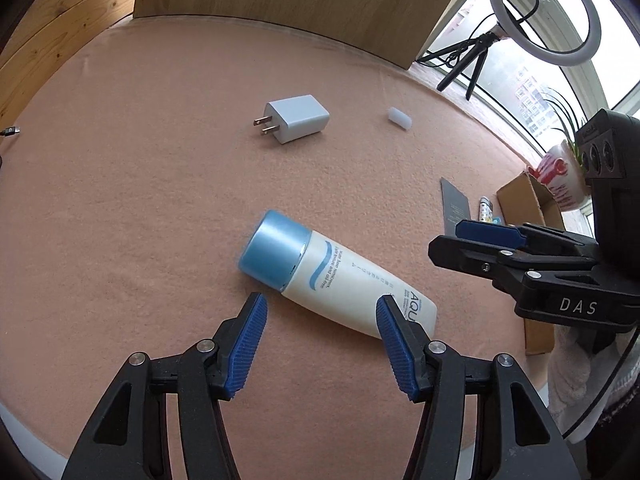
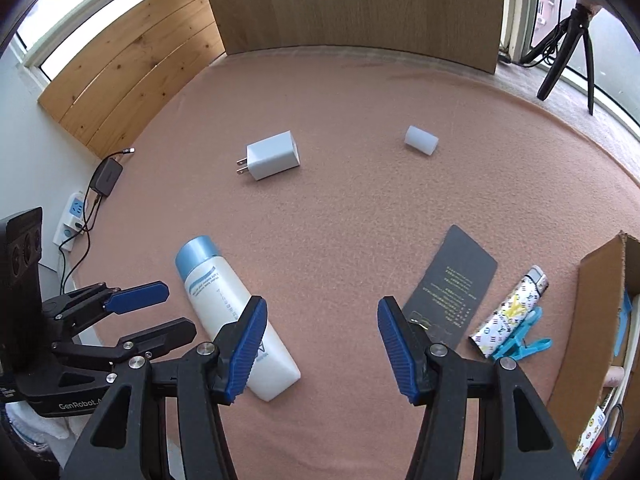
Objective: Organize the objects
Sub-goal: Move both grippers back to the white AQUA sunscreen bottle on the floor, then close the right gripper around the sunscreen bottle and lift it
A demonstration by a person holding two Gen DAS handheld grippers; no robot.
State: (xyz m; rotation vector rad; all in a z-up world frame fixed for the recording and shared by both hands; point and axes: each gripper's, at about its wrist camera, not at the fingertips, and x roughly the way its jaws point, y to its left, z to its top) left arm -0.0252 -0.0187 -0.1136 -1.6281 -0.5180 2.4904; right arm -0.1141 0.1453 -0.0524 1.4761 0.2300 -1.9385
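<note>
Nothing sorted yet: your left tongs (image 1: 320, 312) and right tongs (image 2: 320, 314) hang spread and empty, with bottle (image 1: 340, 280), charger (image 1: 296, 118), lighter (image 2: 510, 314) loose on the desk (image 1: 120, 200).

Matt fuzzy cloth (image 1: 140, 200), glossy plastic bottle (image 1: 352, 280)

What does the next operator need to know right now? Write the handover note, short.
Left gripper: open, holding nothing, poised over the sunscreen bottle, which lies on its side on the pink cloth.
Right gripper: open, empty, above bare cloth between the bottle and the dark card.
On the cloth: white charger and small white cylinder farther back; the patterned lighter lies over a blue clip beside the card.
Cardboard box stands at the right edge, already holding some items.
Done: nothing gripped yet.
Left: likely all six loose items go into the box, bottle first.
</note>
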